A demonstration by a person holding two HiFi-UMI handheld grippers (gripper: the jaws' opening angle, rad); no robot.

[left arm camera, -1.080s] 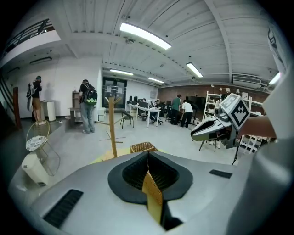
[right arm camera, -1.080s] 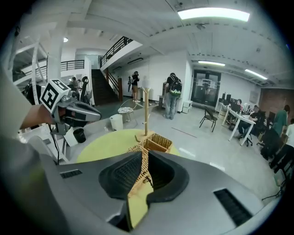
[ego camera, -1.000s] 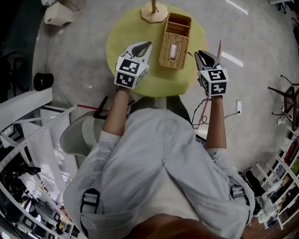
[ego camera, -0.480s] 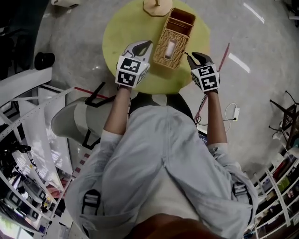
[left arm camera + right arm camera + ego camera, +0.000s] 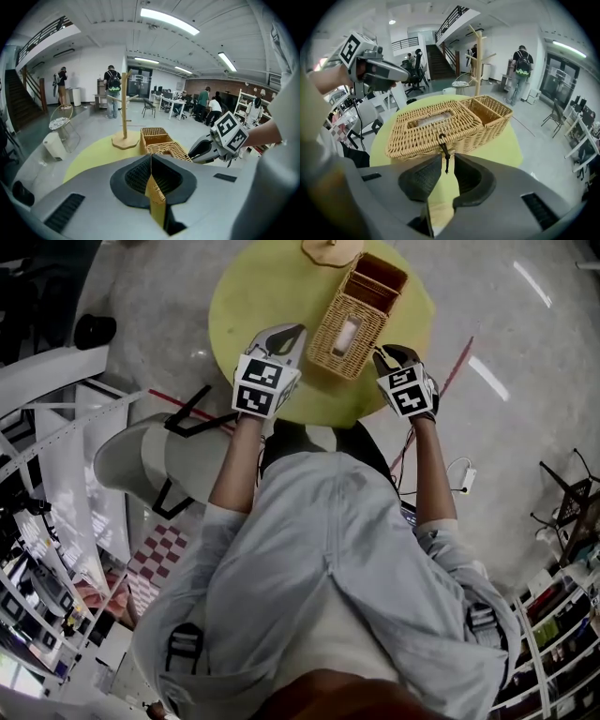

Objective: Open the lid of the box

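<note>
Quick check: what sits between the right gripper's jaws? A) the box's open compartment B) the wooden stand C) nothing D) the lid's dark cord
D: the cord hangs from the lid between the jaws of the right gripper, which have just been opening and don't press it.

Bright, even light falls from long ceiling strips (image 5: 169, 21), leaving pale streaks of glare on the glossy floor (image 5: 488, 378) and only soft shadows, while the box (image 5: 440, 125) looks crisp in the right gripper view and all three views bend strongly toward dark, rounded edges.
</note>
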